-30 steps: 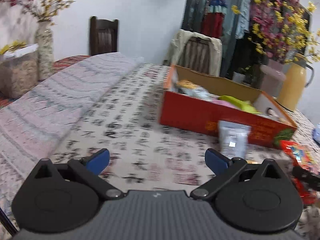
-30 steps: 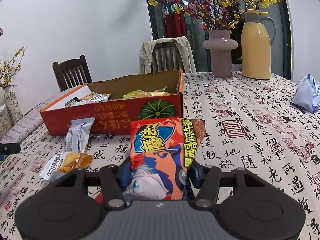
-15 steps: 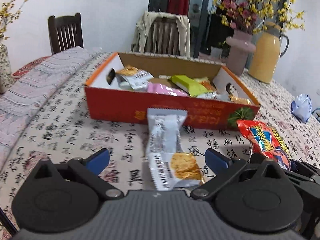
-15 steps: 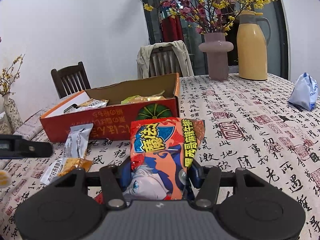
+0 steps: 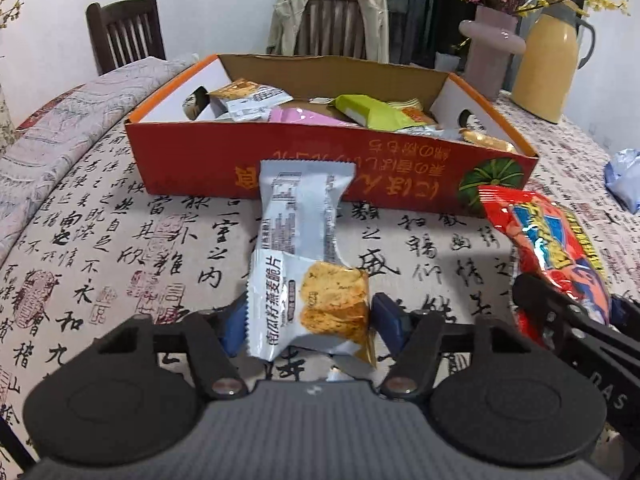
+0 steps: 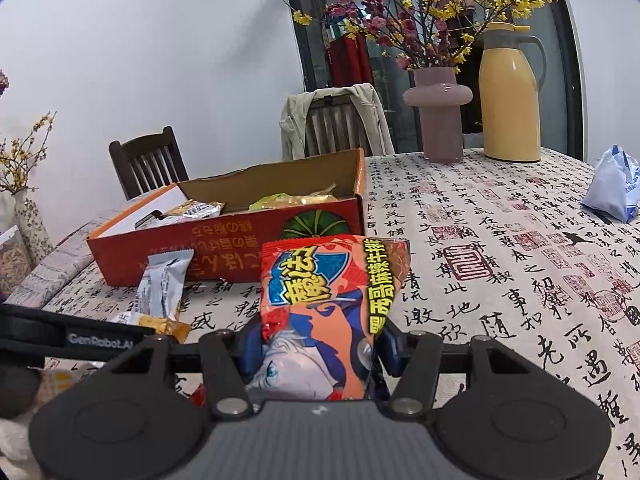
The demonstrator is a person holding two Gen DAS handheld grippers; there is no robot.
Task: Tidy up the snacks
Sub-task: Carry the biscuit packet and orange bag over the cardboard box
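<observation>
A red cardboard box (image 5: 304, 172) with several snack packets inside stands in the middle of the table; it also shows in the right wrist view (image 6: 224, 240). My left gripper (image 5: 310, 322) is shut on a grey cracker packet (image 5: 308, 272), which leans against the box front. My right gripper (image 6: 316, 344) is shut on a red and orange snack bag (image 6: 328, 300) and holds it in front of the box's right end. That bag (image 5: 548, 248) shows at the right in the left wrist view. The grey packet (image 6: 160, 292) shows left of it.
A pink vase (image 6: 438, 108) with flowers and a yellow thermos jug (image 6: 510, 92) stand at the table's far side. A blue-white bag (image 6: 614, 184) lies at the right. Two chairs (image 5: 128, 40) stand behind. A striped cloth (image 5: 60, 128) covers the table's left part.
My left gripper swung right toward the box, came up around the grey cracker packet and closed on it. My right gripper kept its hold on the red bag and rose slightly.
</observation>
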